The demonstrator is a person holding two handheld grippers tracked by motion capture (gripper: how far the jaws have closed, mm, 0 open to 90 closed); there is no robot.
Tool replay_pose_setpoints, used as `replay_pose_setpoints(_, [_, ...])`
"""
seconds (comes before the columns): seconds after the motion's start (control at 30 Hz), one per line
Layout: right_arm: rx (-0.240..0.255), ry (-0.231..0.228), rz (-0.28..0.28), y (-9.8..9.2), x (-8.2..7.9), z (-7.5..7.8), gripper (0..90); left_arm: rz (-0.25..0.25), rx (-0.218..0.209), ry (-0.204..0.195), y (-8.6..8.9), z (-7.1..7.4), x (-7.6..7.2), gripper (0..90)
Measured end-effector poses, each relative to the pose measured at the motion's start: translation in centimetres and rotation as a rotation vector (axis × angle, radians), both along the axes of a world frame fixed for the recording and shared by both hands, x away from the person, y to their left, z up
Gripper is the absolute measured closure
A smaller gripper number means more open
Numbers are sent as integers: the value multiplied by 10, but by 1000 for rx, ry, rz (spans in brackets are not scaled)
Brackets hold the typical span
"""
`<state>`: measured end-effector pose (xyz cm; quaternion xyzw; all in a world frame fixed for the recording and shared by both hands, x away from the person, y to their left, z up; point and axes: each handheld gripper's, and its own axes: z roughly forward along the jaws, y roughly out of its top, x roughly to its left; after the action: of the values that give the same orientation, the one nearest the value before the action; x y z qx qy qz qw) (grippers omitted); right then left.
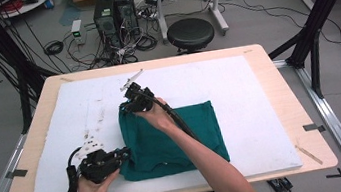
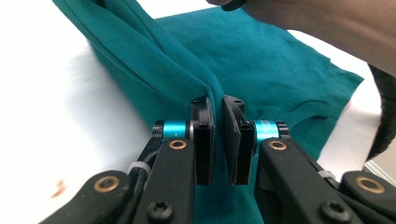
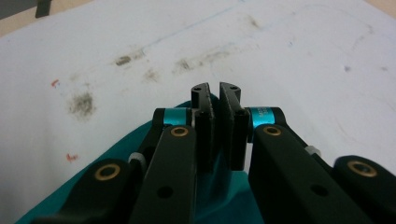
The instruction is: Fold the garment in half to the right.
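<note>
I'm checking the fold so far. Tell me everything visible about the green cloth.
The green cloth is a teal knit garment, soft and finely ribbed, folded into a rough rectangle on the white board. Its left edge is lifted into a taut fold between two grips: the left gripper pinches the near corner, the right gripper pinches the far corner. The rest lies flat, lightly wrinkled, under the person's right forearm.

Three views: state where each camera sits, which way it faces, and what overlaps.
High view: above the person's side, looking forward and down at the table; forearms, left gripper, right gripper.
Left gripper view: along its jaws, clamped on the green cloth.
Right gripper view: along its jaws, pinching the cloth's edge over the white mat.
Shared: the cloth.
</note>
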<state>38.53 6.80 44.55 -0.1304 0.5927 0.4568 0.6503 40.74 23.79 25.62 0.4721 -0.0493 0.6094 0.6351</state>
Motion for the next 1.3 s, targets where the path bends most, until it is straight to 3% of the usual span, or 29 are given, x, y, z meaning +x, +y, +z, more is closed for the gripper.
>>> replay_pose_setpoints(0.17, [5, 11, -29, -19, 3, 2, 858, 27, 33, 9, -22, 5, 5, 827])
replay_pose_setpoints(0.37, [46, 37, -14, -48, 10, 4, 860, 32, 72, 21, -44, 12, 9, 827])
replay_pose_setpoints(0.63, [92, 79, 20, -72, 17, 7, 861, 39, 94, 28, -68, 19, 14, 830])
replay_pose_setpoints(1.3, [161, 65, 18, -123, 17, 5, 861, 63, 143, 15, -118, 27, 13, 831])
